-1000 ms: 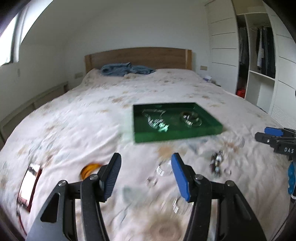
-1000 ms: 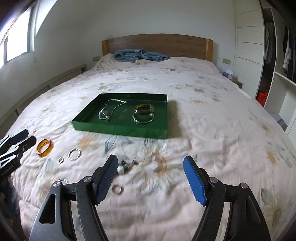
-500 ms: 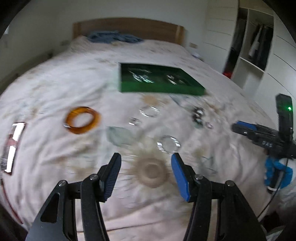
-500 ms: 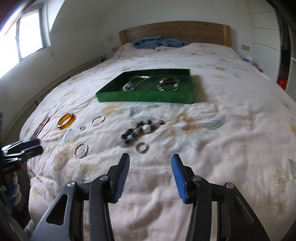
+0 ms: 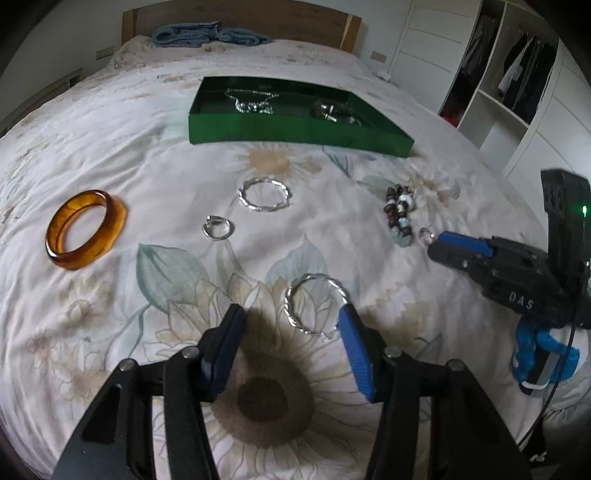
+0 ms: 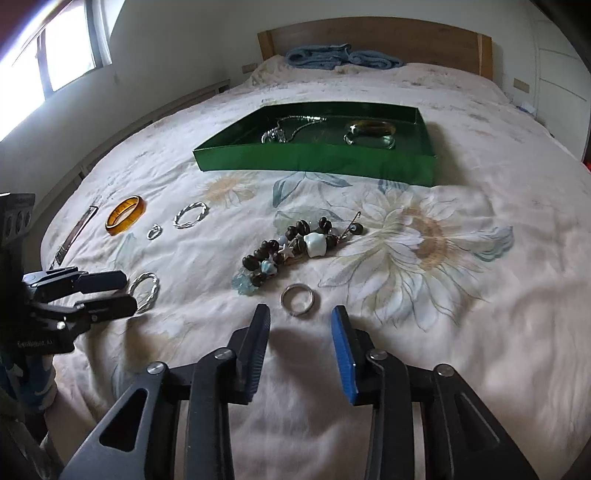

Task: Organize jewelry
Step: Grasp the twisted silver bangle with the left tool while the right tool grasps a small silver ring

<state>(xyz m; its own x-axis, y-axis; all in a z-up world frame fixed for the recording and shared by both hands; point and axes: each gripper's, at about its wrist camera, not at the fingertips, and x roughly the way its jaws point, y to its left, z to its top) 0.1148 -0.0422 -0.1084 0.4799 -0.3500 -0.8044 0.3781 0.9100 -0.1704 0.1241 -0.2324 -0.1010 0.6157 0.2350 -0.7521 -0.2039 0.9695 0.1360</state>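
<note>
A green tray (image 5: 295, 131) (image 6: 314, 166) on the bed holds a necklace (image 6: 284, 129) and bangles (image 6: 371, 133). Loose on the floral cover lie an amber bangle (image 5: 86, 229) (image 6: 125, 215), a twisted silver bangle (image 5: 264, 194) (image 6: 191, 215), a small ring (image 5: 218, 228) (image 6: 154, 232), a beaded bracelet (image 5: 399, 218) (image 6: 291, 251) and a plain silver ring (image 6: 297, 298). My left gripper (image 5: 291, 317) is open, just before a second twisted silver bangle (image 5: 317, 308) (image 6: 144, 291). My right gripper (image 6: 300, 319) is open, just short of the plain ring.
A folded blue blanket (image 6: 340, 57) lies by the wooden headboard (image 5: 240, 18). A flat framed item (image 6: 75, 236) lies at the bed's left edge. A wardrobe with hanging clothes (image 5: 517, 74) stands on the right.
Both grippers have dropped low and come forward toward the loose jewelry. The right jaws have narrowed. Nothing has been picked up.
</note>
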